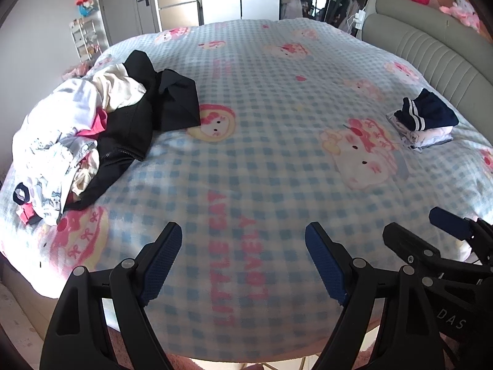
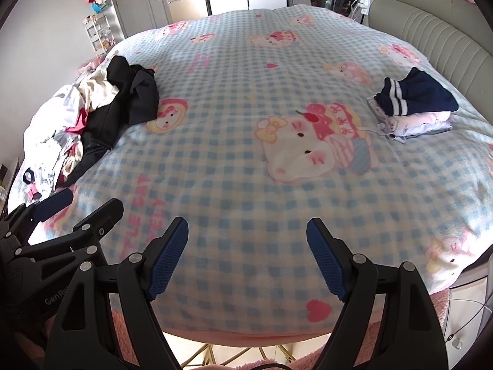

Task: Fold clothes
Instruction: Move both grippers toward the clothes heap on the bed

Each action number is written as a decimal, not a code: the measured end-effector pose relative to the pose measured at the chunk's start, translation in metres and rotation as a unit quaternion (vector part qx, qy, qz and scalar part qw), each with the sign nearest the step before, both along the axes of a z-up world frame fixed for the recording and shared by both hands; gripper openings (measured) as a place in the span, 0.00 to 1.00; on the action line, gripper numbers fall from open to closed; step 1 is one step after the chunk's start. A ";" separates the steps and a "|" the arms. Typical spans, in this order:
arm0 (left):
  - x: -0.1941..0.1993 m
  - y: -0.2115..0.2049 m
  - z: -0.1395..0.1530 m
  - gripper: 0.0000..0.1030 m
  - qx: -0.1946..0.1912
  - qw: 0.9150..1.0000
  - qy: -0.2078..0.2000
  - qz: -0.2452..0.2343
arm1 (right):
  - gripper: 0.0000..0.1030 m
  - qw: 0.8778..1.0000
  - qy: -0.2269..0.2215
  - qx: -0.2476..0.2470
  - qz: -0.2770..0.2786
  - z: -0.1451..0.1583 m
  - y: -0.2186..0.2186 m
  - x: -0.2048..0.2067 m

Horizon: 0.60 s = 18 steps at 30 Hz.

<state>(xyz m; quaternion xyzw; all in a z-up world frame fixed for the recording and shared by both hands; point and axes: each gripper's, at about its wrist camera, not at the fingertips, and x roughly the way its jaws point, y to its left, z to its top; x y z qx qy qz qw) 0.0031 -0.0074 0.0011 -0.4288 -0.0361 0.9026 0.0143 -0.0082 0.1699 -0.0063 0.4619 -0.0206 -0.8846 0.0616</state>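
A heap of unfolded clothes, white, cream, pink and a black jacket, lies at the bed's left side; it also shows in the right wrist view. A small stack of folded clothes with a navy striped piece on top sits at the right near the headboard, also in the right wrist view. My left gripper is open and empty over the near edge of the bed. My right gripper is open and empty beside it. Each gripper shows at the edge of the other's view.
The bed is covered by a blue checked cartoon-cat blanket. A grey padded headboard runs along the right. A white shelf rack and a door stand at the far left. Pink rug lies below the bed's near edge.
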 end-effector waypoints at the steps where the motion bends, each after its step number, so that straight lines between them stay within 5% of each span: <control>1: -0.001 -0.006 -0.001 0.82 0.009 1.000 -0.005 0.001 | 0.78 1.000 0.001 0.006 0.002 0.001 -0.003 0.001; 4: -0.002 -0.026 -0.006 0.82 0.036 0.999 -0.019 0.003 | 0.79 1.000 0.005 0.024 0.008 0.004 -0.012 0.003; 6: -0.006 -0.026 -0.006 0.82 0.009 1.000 -0.019 0.005 | 0.79 0.999 -0.001 0.026 0.019 0.005 -0.019 -0.002; 11: -0.012 -0.054 -0.003 0.82 0.010 0.999 -0.017 0.033 | 0.79 0.998 0.009 0.026 0.059 0.018 -0.045 -0.030; 18: -0.010 -0.132 -0.003 0.82 0.025 0.995 -0.015 0.099 | 0.79 0.984 0.026 0.015 0.178 0.038 -0.123 -0.061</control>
